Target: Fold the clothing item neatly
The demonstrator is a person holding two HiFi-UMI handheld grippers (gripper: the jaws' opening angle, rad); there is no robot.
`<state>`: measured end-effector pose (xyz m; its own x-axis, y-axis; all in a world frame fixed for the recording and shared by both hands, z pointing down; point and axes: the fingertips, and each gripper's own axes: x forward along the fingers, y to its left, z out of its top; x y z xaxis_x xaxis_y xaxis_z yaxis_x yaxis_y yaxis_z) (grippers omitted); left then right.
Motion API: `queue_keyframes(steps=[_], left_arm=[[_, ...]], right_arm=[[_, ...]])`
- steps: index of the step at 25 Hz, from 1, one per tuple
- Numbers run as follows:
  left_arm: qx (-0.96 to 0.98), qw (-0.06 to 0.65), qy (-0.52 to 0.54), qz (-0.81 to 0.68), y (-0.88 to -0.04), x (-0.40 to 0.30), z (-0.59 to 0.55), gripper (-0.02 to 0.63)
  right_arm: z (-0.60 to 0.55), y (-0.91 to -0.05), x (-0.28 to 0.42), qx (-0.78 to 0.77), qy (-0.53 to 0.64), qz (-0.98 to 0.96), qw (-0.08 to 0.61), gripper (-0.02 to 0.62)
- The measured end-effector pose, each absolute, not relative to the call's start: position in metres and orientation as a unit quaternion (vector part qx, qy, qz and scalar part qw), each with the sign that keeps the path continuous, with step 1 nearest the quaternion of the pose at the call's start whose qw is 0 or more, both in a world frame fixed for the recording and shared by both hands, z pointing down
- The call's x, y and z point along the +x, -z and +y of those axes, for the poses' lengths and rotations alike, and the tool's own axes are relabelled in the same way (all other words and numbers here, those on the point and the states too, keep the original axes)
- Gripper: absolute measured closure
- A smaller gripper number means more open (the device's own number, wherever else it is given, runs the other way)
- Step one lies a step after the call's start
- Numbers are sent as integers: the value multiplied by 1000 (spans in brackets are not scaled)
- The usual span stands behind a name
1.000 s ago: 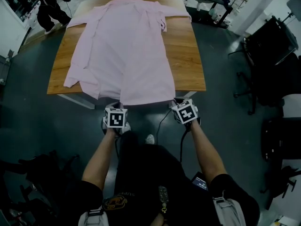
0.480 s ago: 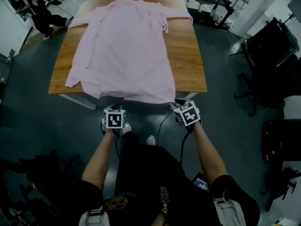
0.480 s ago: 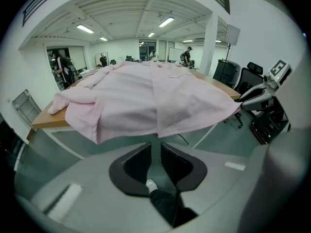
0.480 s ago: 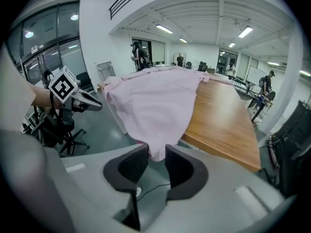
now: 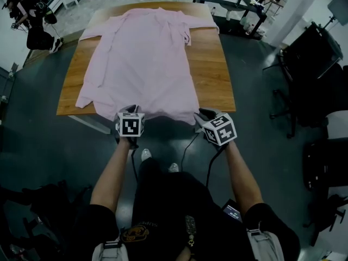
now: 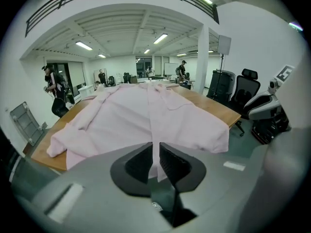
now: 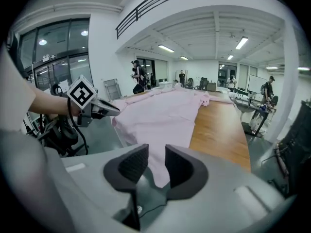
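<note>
now the left tool is hovering at the near edge of the worktop. its jaws have just been closing and are now standing only a slit apart. pink cloth is showing in that slit, but the pads are not visibly pressing on it, so this tool is gripping nothing. the right tool is sitting well apart from it along the same edge. its jaws have just been opening and are now standing plainly apart, with the cloth's corner hanging in the gap, untouched as far as can be judged. both tools are lining up on the hem of the pink shirt, which is drooping slightly over the worktop's near edge. beyond the hem the shirt is lying spread out flat along the worktop, running away from the person. what looks like a sleeve is lying down along its side at the head view's left. around the worktop, office chairs are standing on the dark floor and people are moving about in the far corner. judging from this, the folding proper is not yet beginning: the garment is laid out and smoothed, no fold is showing anywhere, and every fold is remaining to be made.
</note>
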<state>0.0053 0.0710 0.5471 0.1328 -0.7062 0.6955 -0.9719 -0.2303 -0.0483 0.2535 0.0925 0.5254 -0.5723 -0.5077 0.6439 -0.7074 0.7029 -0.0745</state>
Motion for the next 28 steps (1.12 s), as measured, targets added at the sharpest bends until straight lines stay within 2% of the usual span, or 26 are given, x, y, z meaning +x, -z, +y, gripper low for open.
queue_keyframes(steps=[12,19,25,28], left_arm=[[762,165,-299,-550,-505,35,-43,557],[778,175,-301,-523,-517,38,-117,554],[792,208,-302,-489,-543,35,-178,518],[801,212,-300,-472,-554,37,-203,505]], right_arm=[[27,-513,255,397,-175,-857,278,499],[-41,-515,242,423,-183,-843,278,502],[-93,-519,222,440,-193,-831,280,560],[-115,-519,214,452,-198,-822,284,566]])
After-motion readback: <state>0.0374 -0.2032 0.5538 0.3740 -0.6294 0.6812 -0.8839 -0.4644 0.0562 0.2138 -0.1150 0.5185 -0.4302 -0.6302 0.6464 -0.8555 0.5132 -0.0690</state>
